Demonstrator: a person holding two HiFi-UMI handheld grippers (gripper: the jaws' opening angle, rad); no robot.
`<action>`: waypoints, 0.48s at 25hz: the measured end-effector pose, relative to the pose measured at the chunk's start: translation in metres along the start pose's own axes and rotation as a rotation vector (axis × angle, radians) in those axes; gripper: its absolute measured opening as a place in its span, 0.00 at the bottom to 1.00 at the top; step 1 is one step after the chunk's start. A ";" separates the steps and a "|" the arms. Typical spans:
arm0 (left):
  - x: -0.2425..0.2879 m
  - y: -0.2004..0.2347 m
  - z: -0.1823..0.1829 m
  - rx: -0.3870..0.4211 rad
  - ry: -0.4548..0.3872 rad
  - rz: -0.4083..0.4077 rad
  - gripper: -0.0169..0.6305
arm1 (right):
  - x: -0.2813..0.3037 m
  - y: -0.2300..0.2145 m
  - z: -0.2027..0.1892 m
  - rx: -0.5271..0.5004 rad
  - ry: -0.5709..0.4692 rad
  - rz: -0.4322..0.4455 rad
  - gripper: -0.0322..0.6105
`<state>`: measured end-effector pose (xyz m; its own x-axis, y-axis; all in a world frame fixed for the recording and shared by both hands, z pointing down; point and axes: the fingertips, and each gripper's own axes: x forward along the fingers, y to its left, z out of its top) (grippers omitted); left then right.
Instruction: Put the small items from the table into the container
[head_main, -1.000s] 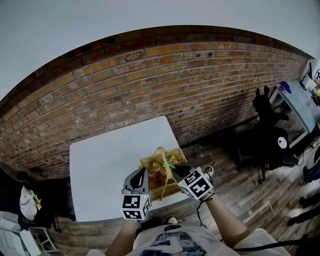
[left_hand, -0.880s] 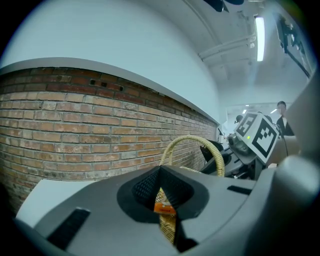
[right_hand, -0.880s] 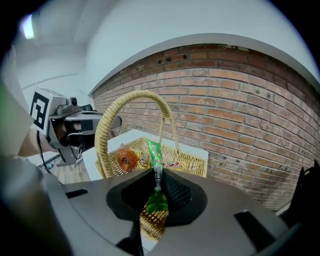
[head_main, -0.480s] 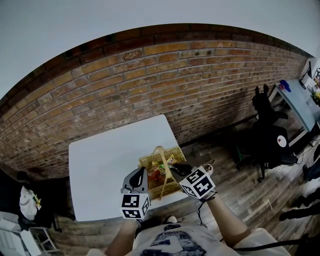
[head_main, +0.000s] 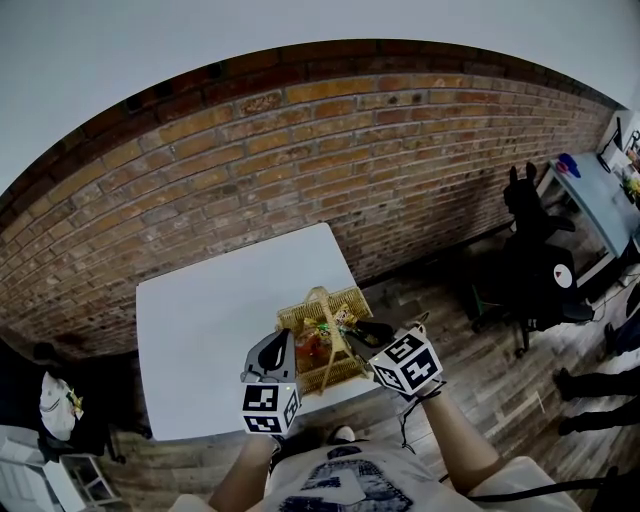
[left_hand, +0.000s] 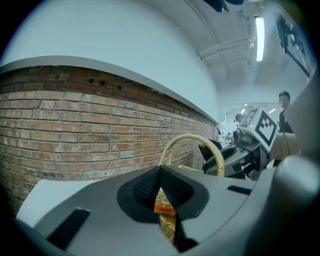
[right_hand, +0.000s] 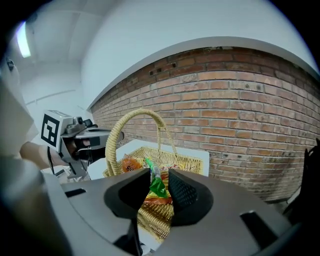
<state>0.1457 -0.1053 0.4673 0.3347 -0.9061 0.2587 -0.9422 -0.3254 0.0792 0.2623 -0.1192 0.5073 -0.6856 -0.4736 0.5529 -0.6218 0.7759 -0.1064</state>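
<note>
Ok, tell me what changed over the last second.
The right gripper edged slightly right and rolled a little; its jaws are opening, with a green wrapper between them above the woven straw basket. The left gripper, the basket and the white table stayed put.

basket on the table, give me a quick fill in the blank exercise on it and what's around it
1. The wicker basket stands on a white ___.
2. Behind it rises a wall of ___.
3. The packet between the jaws of the right gripper is ___.
4. An arched ___ spans the basket.

Missing words: table; brick; green; handle.
Note: the right gripper's jaws are opening, with that packet between them.
</note>
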 end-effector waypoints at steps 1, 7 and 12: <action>0.000 0.000 0.000 0.000 0.001 -0.002 0.10 | -0.002 0.000 0.001 0.006 -0.004 -0.004 0.21; -0.003 0.000 0.002 0.004 -0.005 -0.022 0.10 | -0.022 -0.005 0.009 0.044 -0.047 -0.058 0.21; -0.013 0.007 0.008 0.014 -0.018 -0.040 0.10 | -0.044 -0.015 0.034 0.112 -0.169 -0.188 0.21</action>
<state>0.1343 -0.0978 0.4562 0.3728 -0.8968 0.2382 -0.9277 -0.3656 0.0754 0.2892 -0.1243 0.4562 -0.6014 -0.6754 0.4268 -0.7760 0.6210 -0.1108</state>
